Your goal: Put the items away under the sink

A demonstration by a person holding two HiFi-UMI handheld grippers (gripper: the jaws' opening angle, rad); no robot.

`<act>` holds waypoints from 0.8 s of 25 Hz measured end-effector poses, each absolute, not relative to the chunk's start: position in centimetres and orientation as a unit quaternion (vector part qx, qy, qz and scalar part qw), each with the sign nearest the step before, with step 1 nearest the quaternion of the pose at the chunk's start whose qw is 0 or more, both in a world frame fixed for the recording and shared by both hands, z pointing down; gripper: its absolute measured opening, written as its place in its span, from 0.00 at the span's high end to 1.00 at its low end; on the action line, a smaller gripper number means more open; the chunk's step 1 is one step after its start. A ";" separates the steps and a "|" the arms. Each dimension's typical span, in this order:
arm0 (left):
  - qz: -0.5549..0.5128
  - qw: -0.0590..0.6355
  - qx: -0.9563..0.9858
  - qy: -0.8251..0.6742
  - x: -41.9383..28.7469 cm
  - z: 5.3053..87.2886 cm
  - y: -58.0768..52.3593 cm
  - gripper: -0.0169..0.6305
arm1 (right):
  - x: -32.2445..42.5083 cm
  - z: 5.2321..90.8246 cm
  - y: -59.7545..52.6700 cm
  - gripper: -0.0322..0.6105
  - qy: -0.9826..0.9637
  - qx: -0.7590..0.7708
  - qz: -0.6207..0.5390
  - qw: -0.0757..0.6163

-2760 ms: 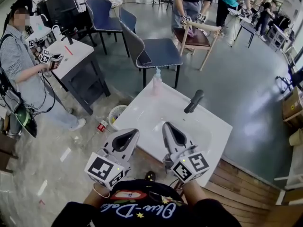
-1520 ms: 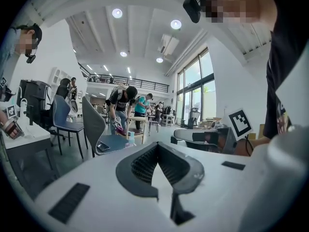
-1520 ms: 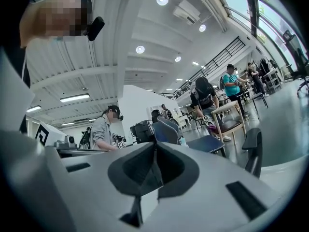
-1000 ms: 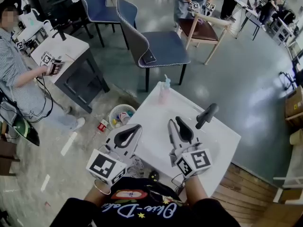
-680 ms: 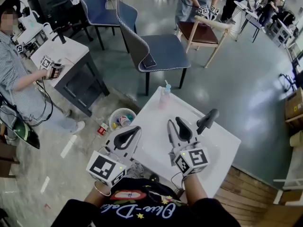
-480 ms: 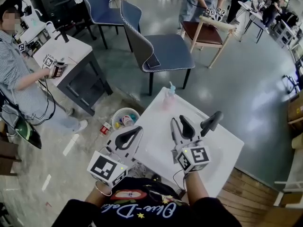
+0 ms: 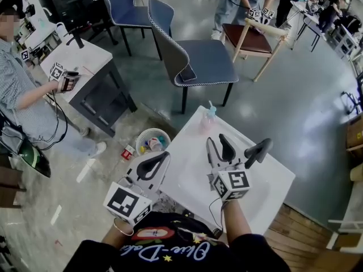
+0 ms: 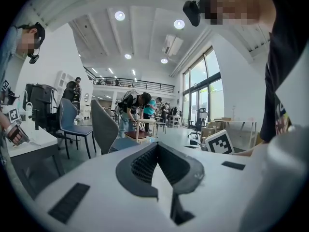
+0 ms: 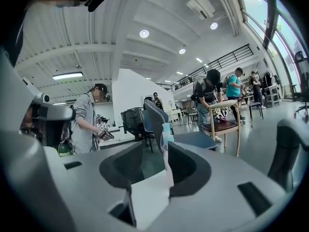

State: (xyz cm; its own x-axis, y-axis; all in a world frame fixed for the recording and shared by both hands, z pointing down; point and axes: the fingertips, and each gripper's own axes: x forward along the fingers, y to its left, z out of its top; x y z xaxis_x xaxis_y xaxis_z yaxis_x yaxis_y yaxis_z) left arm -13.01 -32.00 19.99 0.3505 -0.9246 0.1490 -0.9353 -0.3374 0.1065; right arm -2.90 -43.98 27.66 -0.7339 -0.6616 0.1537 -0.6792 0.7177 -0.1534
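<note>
"Two grippers in view, so what are they doing?"

"I'm holding the right gripper (image 7: 218, 143) over the white sink (image 7: 187, 171) with its jaws spread. They have just been opening, and nothing is sitting between them. The left gripper (image 7: 161, 158) is hanging at the sink's near-left edge, pinched closed on nothing."

"What are you going for?"

"I'm lining up on the pink pump bottle (image 7: 207, 120). It's standing upright at the sink top's far corner, well ahead of the right gripper, and it's showing straight through the gap in the right gripper view."

"How are you planning the grab?"

"I'm coming in level and closing on the body, below the pump, since the neck is looking thin and a nudge is likely to be tipping it over the edge. I'm also keeping clear of the black faucet (image 7: 258, 151) just right of my hand."

"Then under the sink?"

"I'm guessing there, because the space beneath is hiding from every camera. I'm expecting to be going low, with the left gripper dealing with any door. A basket (image 7: 138, 141) is sitting on the floor beside the sink's left edge, so I'm watching my swing there."
</note>
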 end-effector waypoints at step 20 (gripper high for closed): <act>0.037 0.096 0.815 -0.571 -15.2 21.1 -33.5 0.96 | -5.0 30.3 -48.2 0.60 -0.922 0.372 0.097 0.040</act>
